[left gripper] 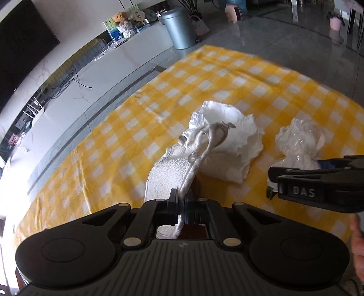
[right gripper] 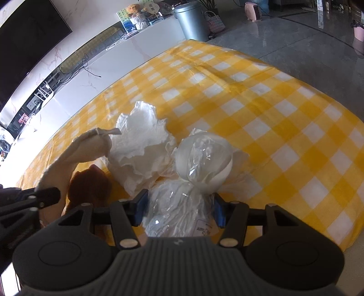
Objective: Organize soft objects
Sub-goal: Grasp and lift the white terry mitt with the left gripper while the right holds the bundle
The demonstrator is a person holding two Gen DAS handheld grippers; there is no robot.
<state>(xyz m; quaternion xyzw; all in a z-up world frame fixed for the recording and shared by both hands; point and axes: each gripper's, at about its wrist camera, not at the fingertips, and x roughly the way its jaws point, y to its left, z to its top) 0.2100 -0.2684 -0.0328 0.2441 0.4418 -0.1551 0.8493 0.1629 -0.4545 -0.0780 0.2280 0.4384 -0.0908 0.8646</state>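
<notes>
A home living room is shown. A large dark television (right gripper: 29, 38) is mounted on the marble-look wall at upper left, above a long white low cabinet (right gripper: 109, 66) on which a teddy bear (right gripper: 133, 9) is set. A metal bin (right gripper: 193, 20), a woven basket (right gripper: 216, 22) and glossy grey floor tiles (right gripper: 295, 41) are seen at top.

Both wrist views look steeply down, close, sharing the yellow checked cloth (left gripper: 250, 75).

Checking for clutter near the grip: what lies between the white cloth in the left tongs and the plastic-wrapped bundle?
A crumpled white paper sheet lies between the cloth and the bundle, clearest in the right wrist view.
</notes>
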